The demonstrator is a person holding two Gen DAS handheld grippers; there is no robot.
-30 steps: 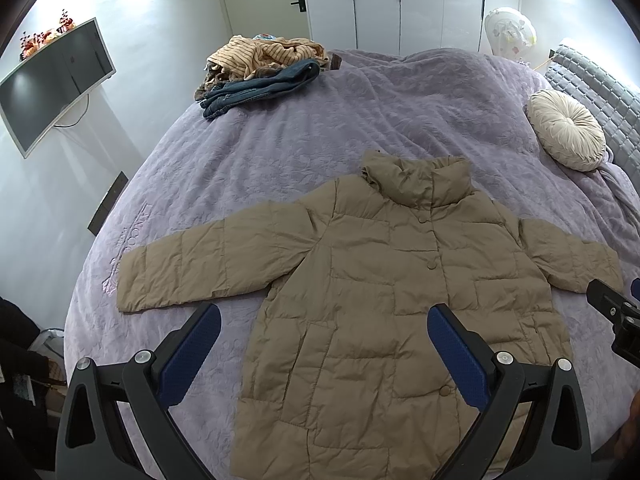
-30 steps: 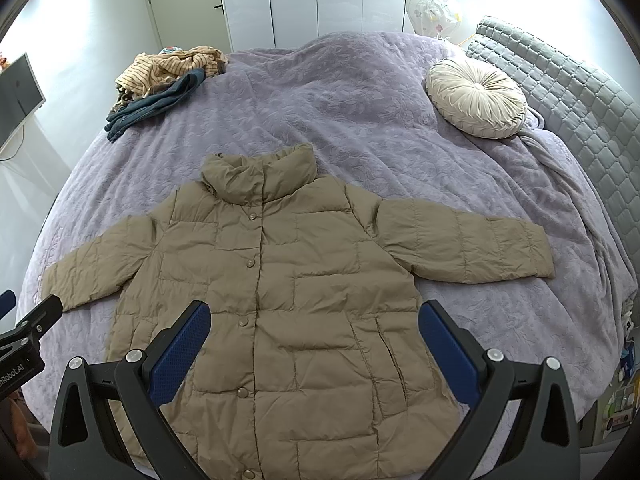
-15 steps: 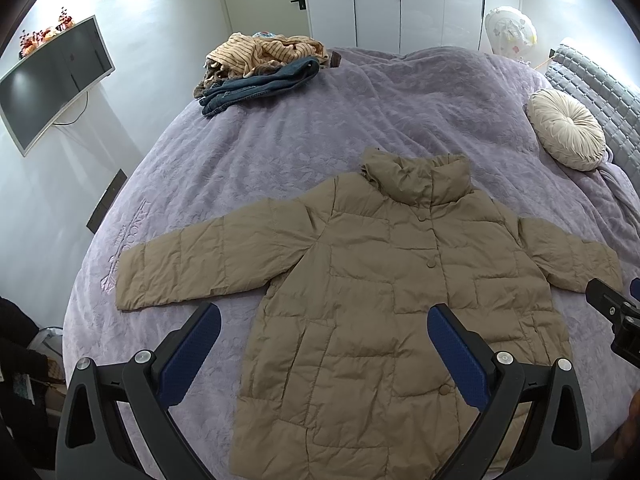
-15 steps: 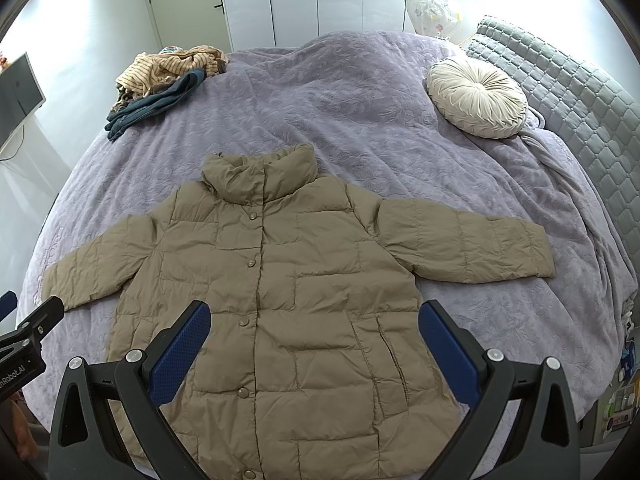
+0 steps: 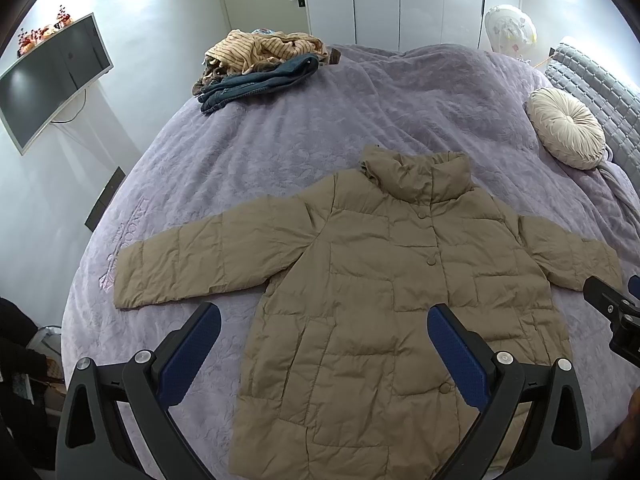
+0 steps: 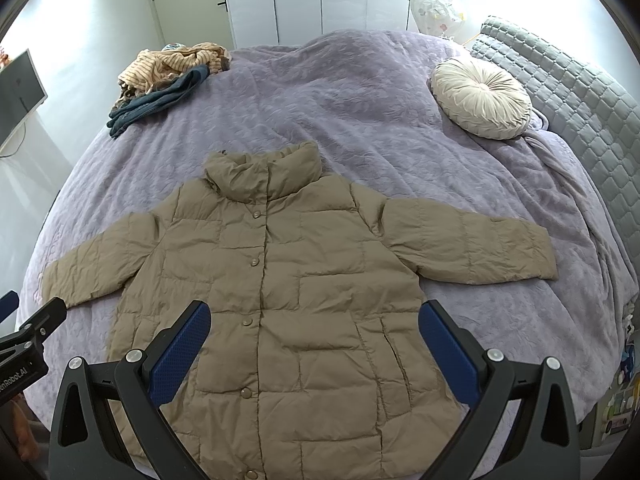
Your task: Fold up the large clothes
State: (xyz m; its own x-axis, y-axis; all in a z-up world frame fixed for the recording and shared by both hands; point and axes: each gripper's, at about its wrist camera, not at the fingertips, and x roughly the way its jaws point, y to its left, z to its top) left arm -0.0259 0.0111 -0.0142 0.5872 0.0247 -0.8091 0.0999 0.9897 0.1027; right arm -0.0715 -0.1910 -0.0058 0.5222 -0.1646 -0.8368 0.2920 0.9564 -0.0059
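A tan quilted puffer jacket (image 5: 384, 280) lies flat, front up and buttoned, on the purple bedspread (image 5: 320, 128), collar away from me and both sleeves spread out. It also shows in the right wrist view (image 6: 288, 280). My left gripper (image 5: 324, 328) is open and empty, held above the jacket's lower left part. My right gripper (image 6: 314, 324) is open and empty above the jacket's lower middle. The right gripper's tip shows at the left view's right edge (image 5: 612, 312).
A pile of clothes, striped fabric over dark jeans (image 5: 256, 68), lies at the far left of the bed. A round cream cushion (image 6: 480, 98) sits by the grey quilted headboard (image 6: 580, 92). A monitor (image 5: 48, 80) hangs on the left wall.
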